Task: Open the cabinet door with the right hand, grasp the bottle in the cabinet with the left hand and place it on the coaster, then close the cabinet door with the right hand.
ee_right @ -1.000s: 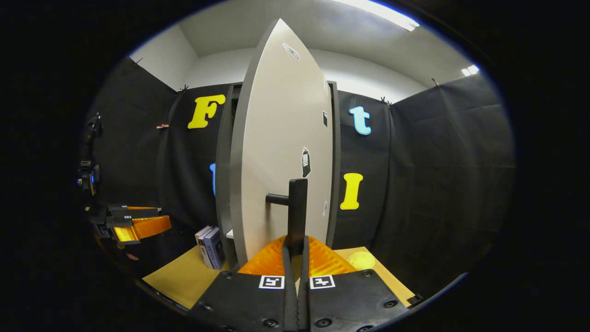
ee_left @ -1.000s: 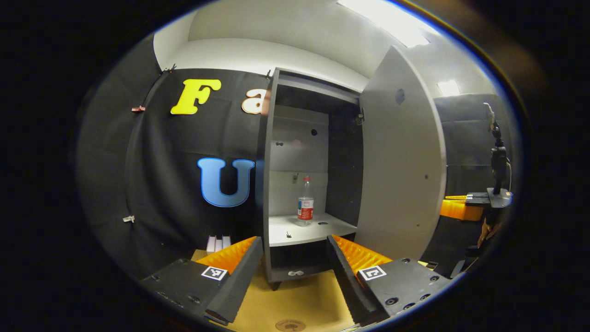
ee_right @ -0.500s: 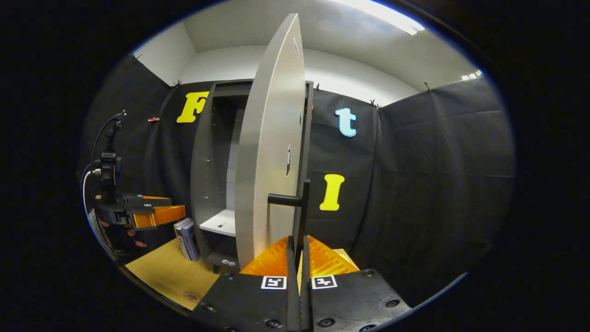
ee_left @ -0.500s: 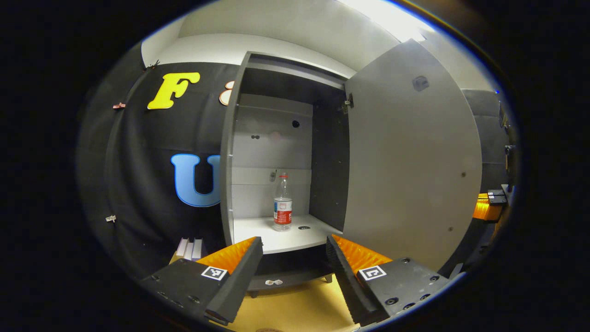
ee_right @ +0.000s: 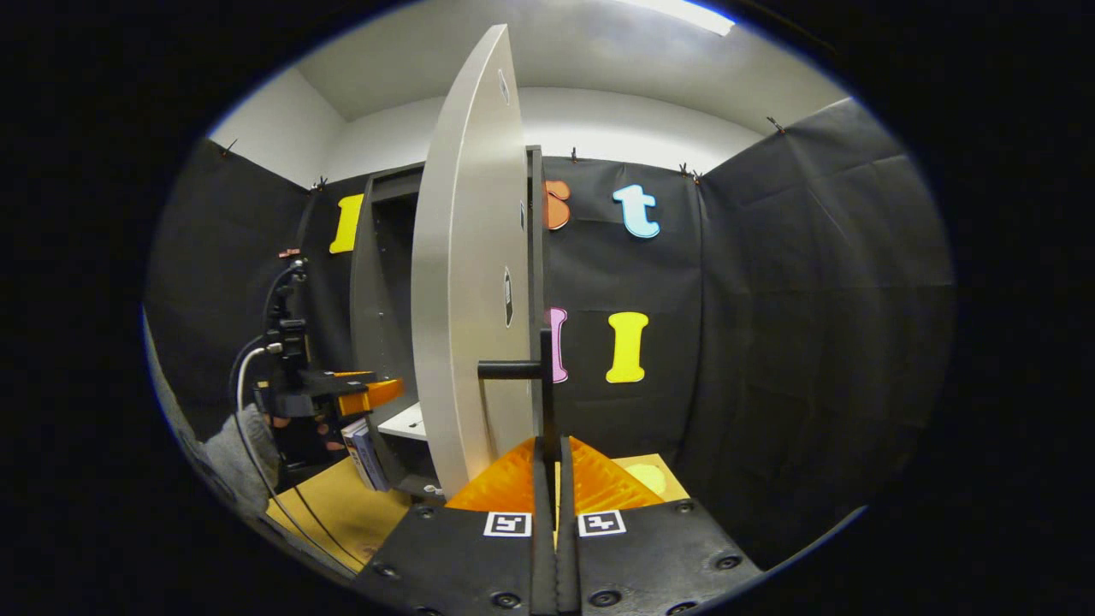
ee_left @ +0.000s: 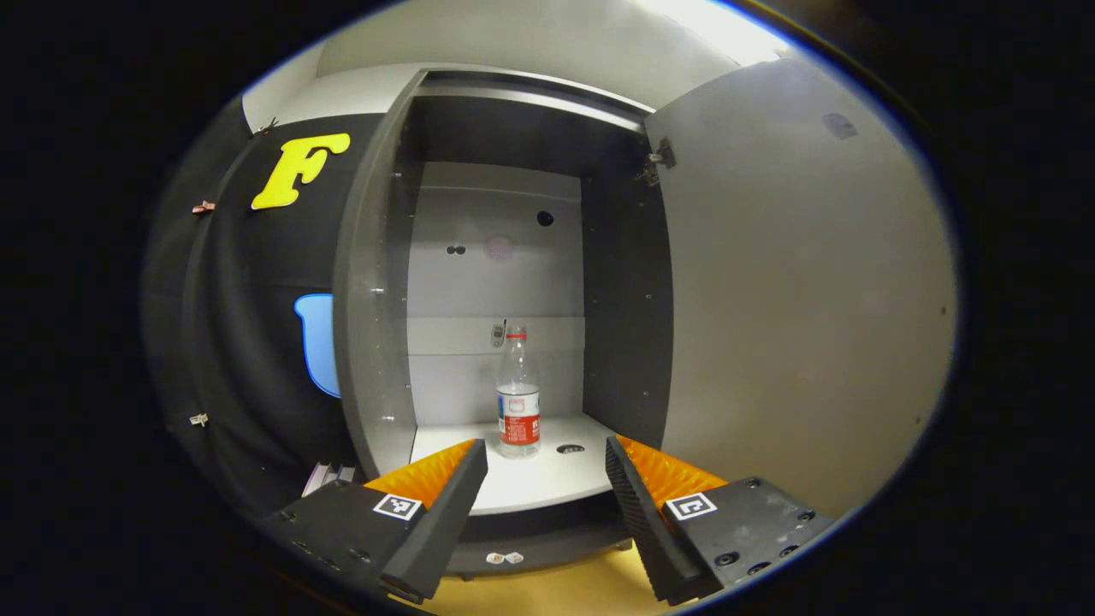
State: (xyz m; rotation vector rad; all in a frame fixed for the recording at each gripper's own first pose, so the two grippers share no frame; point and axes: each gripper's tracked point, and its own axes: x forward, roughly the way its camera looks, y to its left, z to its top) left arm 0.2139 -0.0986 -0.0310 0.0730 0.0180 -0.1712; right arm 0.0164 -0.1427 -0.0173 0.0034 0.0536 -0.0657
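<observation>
Your left gripper [ee_left: 546,479] is spread wide and holds nothing. It sits just in front of the shelf [ee_left: 530,479] edge of the open cabinet [ee_left: 372,282]. The bottle [ee_left: 518,395] stands upright on that shelf, farther in than the fingertips [ee_left: 469,458]. It lines up with the gap between the fingers, a little left of middle and well apart from both.

One bottle: clear, red cap, a label in white, red and blue. The print is too small to read. Just right of it a small dark hole [ee_left: 570,448] marks the shelf.

Your right gripper [ee_right: 554,458] is pressed together on the handle [ee_right: 545,385], a dark upright bar on a short stub off the door [ee_right: 466,291]. Both fingers pinch the bar's lower end. The door stands swung out, seen almost edge-on in the right gripper view, and it takes up the right side of the left gripper view.

The door face carries a small dark sticker [ee_right: 508,297]; its writing cannot be read.

Two books [ee_right: 364,452] stand on the table [ee_right: 342,513] left of the cabinet foot. A pale yellow disc [ee_right: 648,477] lies on the table right of the door.

In the right gripper view the left gripper [ee_right: 364,395] shows at the far left by the cabinet opening, with a grey sleeve [ee_right: 244,449] below it.
</observation>
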